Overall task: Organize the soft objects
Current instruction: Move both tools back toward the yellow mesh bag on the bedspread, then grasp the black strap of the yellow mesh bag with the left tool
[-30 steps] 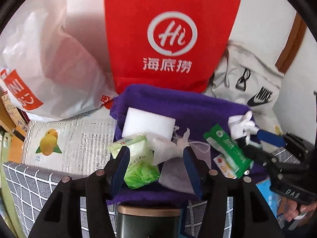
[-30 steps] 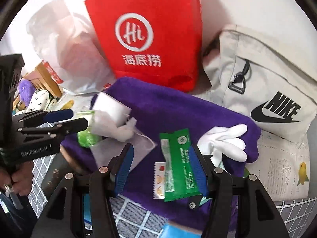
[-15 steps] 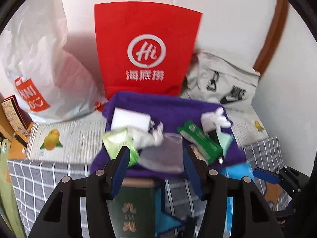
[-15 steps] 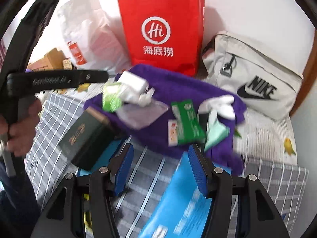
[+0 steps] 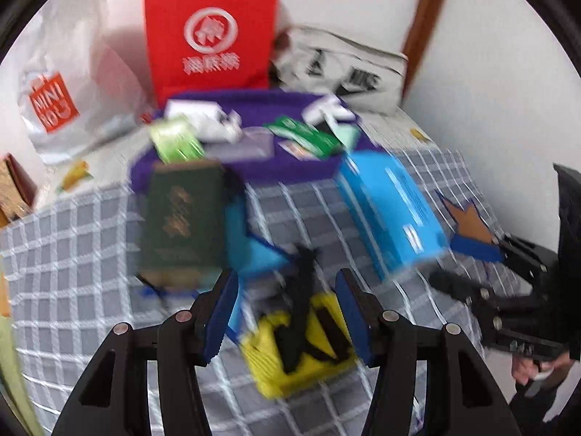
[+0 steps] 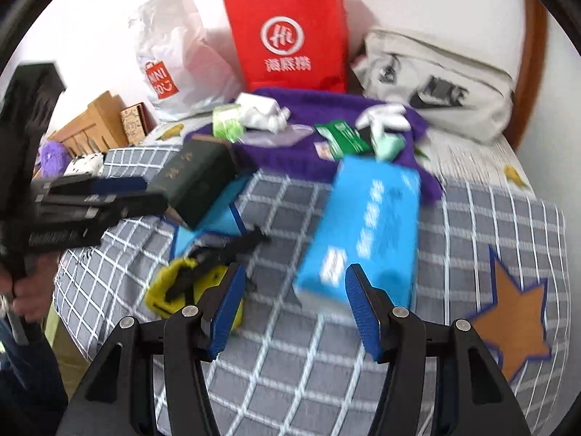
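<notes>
A purple towel [image 5: 254, 167] [image 6: 287, 156] lies at the back of the checked cloth and bears a light green tissue pack [image 5: 176, 141] [image 6: 227, 123], a white sponge [image 6: 256, 107], a green packet [image 5: 308, 138] [image 6: 339, 136] and a white glove [image 6: 385, 116]. My left gripper [image 5: 287, 312] is open and empty, above a yellow pouch with black straps [image 5: 301, 348]. My right gripper [image 6: 296, 312] is open and empty, before a blue box [image 6: 366, 229]. Both views are blurred.
A dark green box [image 5: 181, 218] [image 6: 198, 178] and the blue box [image 5: 392, 207] lie in front of the towel. A red paper bag [image 5: 214, 32] [image 6: 290, 36], a white plastic bag [image 5: 61, 72] and a grey Nike bag [image 6: 439, 83] stand against the wall. Wooden boxes [image 6: 94, 123] sit at left.
Both grippers have pulled back from the purple towel towards the near edge, staying open and empty. The boxes and yellow pouch have come into view.
</notes>
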A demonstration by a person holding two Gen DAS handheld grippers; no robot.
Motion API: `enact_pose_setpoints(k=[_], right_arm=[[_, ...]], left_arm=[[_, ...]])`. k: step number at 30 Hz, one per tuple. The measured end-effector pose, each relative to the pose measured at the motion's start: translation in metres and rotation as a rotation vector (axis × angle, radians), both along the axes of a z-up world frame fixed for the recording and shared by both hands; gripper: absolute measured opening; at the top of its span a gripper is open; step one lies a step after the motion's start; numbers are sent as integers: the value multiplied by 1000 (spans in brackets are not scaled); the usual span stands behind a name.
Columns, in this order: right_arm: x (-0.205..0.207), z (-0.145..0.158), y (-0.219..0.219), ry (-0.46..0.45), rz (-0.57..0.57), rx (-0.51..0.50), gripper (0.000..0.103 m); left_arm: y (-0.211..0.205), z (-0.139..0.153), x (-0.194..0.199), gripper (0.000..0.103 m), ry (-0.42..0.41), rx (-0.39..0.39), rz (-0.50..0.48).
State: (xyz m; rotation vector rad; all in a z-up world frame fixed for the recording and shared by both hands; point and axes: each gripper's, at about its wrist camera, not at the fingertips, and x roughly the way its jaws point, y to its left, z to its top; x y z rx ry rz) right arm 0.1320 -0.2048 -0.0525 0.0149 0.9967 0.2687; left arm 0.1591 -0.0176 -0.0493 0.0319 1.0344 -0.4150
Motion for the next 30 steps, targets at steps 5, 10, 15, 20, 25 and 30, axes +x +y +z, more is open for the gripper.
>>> enact_pose_setpoints(k=[5,10,15,20,25,30], right_arm=[[-28,-9,-20,13,-56,4,57],[-48,-19,-38,38,-108,6,57],[-53,-30,-46,58,-125,21,57],[-50,-37,-47,72,-120,25,57],[-47,-43,-47,85,-118,31,57],[-43,-53,-44,112,-113,36,57]], left_arm=[[-13,-31,-15,48,14,-5,-36],[-18,-43,-12,43,-3,36,-56],[-25,-53,-7,40,-16,86,-85],[-24,-70,5,34,28,112,-67],[-22,-76,11,27,48,90,-69],[-24,-77,12,20,49,92,-77]])
